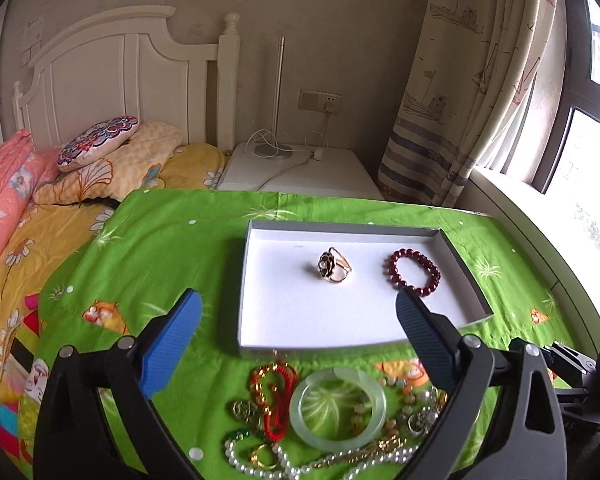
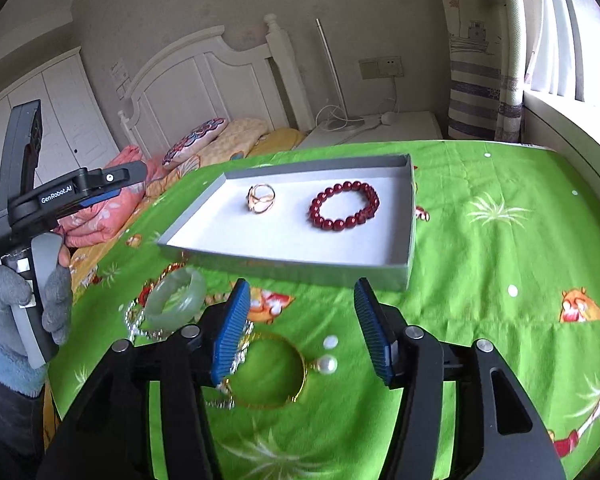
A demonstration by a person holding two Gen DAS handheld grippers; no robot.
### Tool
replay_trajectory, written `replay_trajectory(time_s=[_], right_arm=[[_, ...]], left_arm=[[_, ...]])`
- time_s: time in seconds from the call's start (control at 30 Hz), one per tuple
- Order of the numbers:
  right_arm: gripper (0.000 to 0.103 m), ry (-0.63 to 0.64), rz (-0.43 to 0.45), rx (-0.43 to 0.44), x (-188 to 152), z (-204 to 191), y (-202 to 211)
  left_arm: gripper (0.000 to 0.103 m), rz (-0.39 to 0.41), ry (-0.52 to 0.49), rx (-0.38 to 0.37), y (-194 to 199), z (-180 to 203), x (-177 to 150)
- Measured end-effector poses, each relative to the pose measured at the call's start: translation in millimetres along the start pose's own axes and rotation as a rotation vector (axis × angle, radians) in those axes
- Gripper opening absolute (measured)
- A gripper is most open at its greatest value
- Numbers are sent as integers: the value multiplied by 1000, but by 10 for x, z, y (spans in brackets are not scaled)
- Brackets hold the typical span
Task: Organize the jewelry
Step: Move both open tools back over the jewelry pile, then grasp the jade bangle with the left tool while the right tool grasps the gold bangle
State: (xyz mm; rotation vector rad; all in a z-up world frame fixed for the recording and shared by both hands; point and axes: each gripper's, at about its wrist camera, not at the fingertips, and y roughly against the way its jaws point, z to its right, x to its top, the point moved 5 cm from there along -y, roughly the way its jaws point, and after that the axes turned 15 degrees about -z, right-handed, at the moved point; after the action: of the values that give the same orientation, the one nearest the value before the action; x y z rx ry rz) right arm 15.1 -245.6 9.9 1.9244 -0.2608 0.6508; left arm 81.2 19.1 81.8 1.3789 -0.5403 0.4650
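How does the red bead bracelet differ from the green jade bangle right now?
Place: the red bead bracelet lies inside the white tray; the green jade bangle sits outside it on the green cloth, amid the unsorted jewelry pile.
Build: the bracelet is a string of separate dark red beads; the bangle is one solid, pale, translucent ring.
Shared: both are round loops, and neither is held.

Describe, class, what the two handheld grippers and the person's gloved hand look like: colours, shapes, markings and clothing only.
Both the left gripper and the right gripper have black angular frames with silver bolts and blue ribbed pads on the jaws. Seen from the right wrist camera, the left one's side carries white "GenRobot.AI" lettering above a grey handle. The left hand wears a grey knit glove with a light blue cuff over a dark sleeve.
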Motion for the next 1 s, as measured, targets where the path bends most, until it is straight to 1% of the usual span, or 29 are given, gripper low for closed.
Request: replay_trajectory(time_s=[0.03, 0.17, 0.3, 0.37, 0.4, 0.43, 0.47, 0.53, 0.6, 0.67, 0.73, 0.87, 1.0], right_arm=[[58, 5, -7, -1, -75, -16, 9], [58, 17, -32, -20, -270, -65, 40], [57, 82, -71, -51, -385, -172, -19], [52, 117, -97, -55, -424, -263, -100], [46, 136, -111, -59, -437, -313, -144], [41, 155, -126, -68, -444, -364, -184], [39, 174, -133, -73, -449, -417, -211], [31, 204, -134, -73, -457, -502, -234], [29, 214, -148, -71, -463, -554, -275], [27, 218, -156, -67, -468, -583, -298], [23, 220, -161, -65, -463, -596, -314], [20, 222, -179, -72, -448, -601, -358], [19, 209, -201, -86, -435, -583, -418]], left_arm=[[100, 2, 3, 4, 25, -23, -89], [100, 3, 0, 14, 74, -65, -429], [101, -33, 10, -22, -25, -97, -729], [101, -72, 18, -55, -119, -121, -843], [100, -82, 25, -65, -154, -140, -894], [100, -89, 33, -72, -186, -167, -926], [100, -98, 45, -80, -213, -200, -961], [100, -101, 68, -110, -223, -259, -991], [100, -80, 92, -126, -197, -314, -991], [100, -75, 91, -120, -203, -316, -1006], [100, -67, 68, -107, -186, -274, -1019], [100, -48, 2, -64, -150, -135, -1025], [100, -47, 2, -83, -145, -129, -1023]])
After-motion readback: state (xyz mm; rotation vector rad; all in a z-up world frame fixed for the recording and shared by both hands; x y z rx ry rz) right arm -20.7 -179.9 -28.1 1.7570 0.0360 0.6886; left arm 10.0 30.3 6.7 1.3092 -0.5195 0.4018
